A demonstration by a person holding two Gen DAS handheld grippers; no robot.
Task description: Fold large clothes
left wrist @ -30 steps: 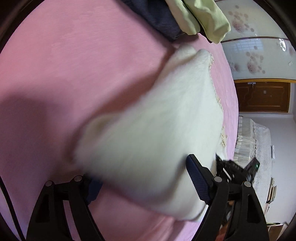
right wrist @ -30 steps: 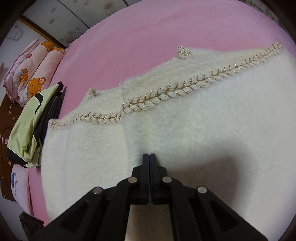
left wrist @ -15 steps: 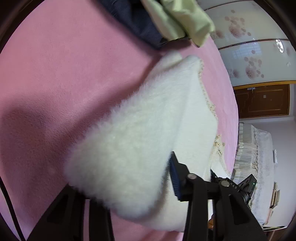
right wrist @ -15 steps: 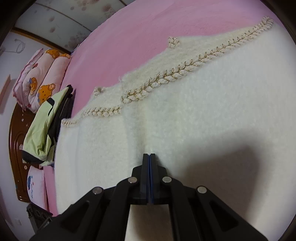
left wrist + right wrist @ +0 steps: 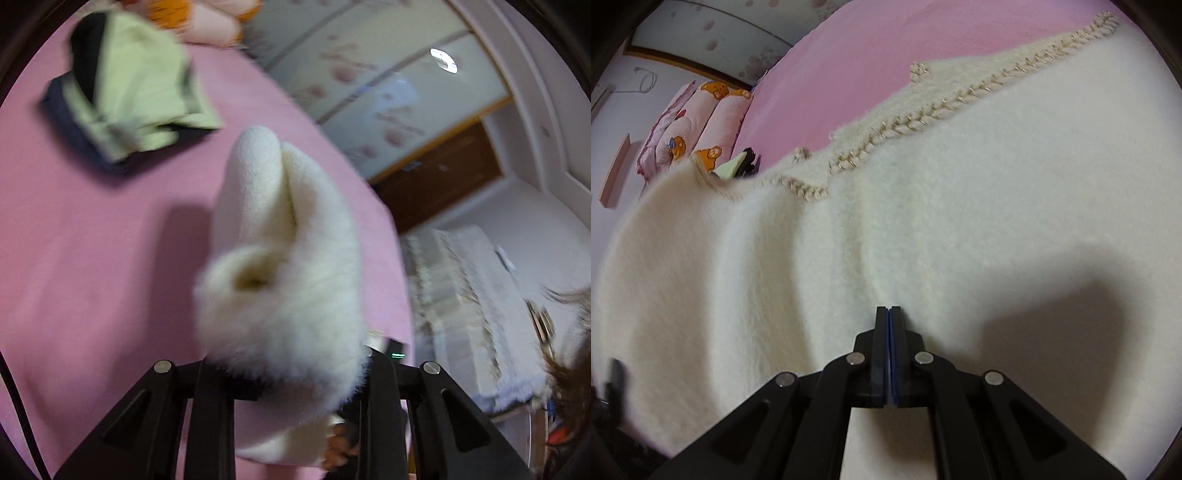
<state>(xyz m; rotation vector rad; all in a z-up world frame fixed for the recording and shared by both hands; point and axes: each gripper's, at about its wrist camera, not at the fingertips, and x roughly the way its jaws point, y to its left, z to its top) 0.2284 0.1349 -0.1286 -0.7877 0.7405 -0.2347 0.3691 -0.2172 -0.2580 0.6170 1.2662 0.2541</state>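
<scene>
The left gripper's [image 5: 295,373] fingers were closing on the fluffy cream-white sweater's [image 5: 923,229] lifted end, its length running away over the pink bed [image 5: 92,258], while the right gripper's [image 5: 889,314] closed fingers pressed its middle.

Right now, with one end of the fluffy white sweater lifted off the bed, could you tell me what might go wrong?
1. The left gripper is closing on a thick, bunched end of the sweater; the fluffy fabric could slip out mid-lift.
2. The right gripper is shut and seems only to rest on the sweater, so the body could drag and wrinkle across the pink bedsheet.
3. The braided trim might fold in crooked.
</scene>
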